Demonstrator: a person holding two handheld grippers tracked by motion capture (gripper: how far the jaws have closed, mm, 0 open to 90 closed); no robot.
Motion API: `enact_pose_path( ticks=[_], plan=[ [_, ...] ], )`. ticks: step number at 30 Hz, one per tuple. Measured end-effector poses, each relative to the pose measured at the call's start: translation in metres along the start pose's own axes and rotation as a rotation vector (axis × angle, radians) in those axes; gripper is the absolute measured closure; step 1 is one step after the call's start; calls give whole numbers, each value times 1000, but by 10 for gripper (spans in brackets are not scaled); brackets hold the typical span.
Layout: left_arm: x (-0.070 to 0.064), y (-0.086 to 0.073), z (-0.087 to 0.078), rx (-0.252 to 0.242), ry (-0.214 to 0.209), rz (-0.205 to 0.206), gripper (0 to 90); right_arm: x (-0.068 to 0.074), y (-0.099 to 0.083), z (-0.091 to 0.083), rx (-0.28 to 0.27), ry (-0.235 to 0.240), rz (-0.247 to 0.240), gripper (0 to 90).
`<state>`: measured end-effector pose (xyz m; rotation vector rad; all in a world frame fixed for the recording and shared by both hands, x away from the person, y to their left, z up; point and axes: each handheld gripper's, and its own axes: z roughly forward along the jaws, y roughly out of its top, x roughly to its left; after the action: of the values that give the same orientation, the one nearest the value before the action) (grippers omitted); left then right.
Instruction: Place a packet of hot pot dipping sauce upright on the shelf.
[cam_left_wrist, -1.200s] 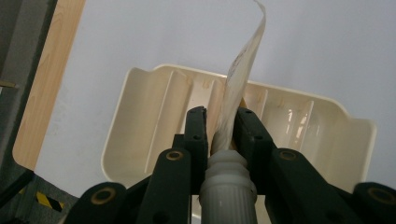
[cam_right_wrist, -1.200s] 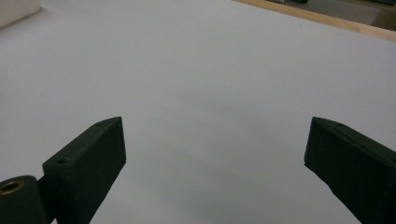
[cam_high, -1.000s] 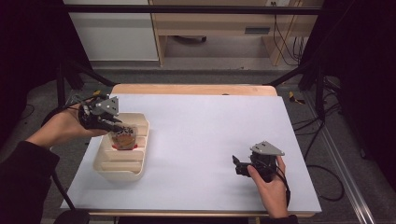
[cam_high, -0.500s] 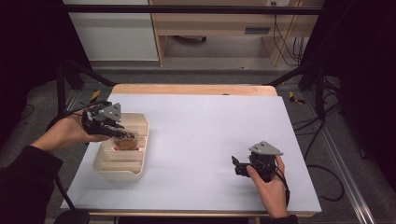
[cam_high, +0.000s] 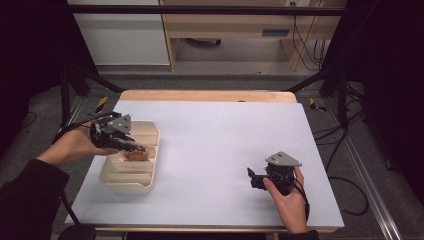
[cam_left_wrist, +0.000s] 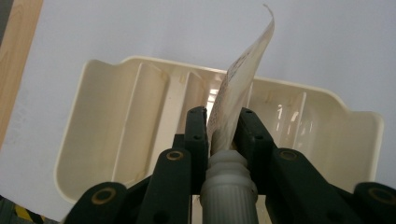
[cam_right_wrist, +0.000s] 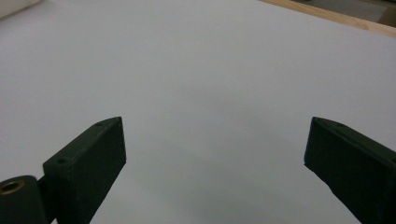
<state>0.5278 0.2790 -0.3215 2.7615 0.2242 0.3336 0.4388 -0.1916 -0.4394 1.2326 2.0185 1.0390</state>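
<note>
A cream divided tray (cam_high: 129, 176) stands at the left of the white table. My left gripper (cam_high: 130, 146) hovers over the tray's far half, shut on a thin brownish packet (cam_high: 137, 155). In the left gripper view the packet (cam_left_wrist: 239, 81) stands edge-on between the jaws, curling at its top, with the tray's compartments (cam_left_wrist: 116, 126) beneath it. I cannot tell whether the packet touches the tray. My right gripper (cam_high: 253, 179) rests near the table's front right, held by a hand. Its jaws stand wide open with nothing between them (cam_right_wrist: 215, 154).
A white sheet (cam_high: 225, 135) covers the wooden table, whose bare edge shows at the far side (cam_high: 205, 95). Black stands (cam_high: 75, 80) flank the table, and cables (cam_high: 345, 150) run down its right side. A white ribbed cylinder (cam_left_wrist: 229, 186) sits between the left jaws' bases.
My left gripper has shifted slightly nearer and to the right over the tray, still holding the packet. The right gripper has not moved.
</note>
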Motion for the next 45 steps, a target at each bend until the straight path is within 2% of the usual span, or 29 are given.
enact_pose_path(
  ticks=[12, 24, 36, 41, 44, 45],
  plan=[
    [0, -10, 2, -26, -2, -19, 757, 1, 0, 2, 10, 3, -4, 59],
    [0, -14, 1, -15, -3, -24, 757, 1, 0, 1, 10, 8, 0, 59],
    [2, -26, 1, -7, 17, -55, 747, 2, -1, 2, 16, 9, -8, 58],
    [1, -27, -2, -35, 55, -80, 664, 2, -1, 3, 21, 11, -10, 58],
    [-1, -25, -5, -56, 75, -78, 550, 2, -1, 3, 22, 11, -10, 58],
    [-2, -24, -7, -77, 93, -88, 517, 2, -1, 3, 22, 12, -8, 58]
  ],
)
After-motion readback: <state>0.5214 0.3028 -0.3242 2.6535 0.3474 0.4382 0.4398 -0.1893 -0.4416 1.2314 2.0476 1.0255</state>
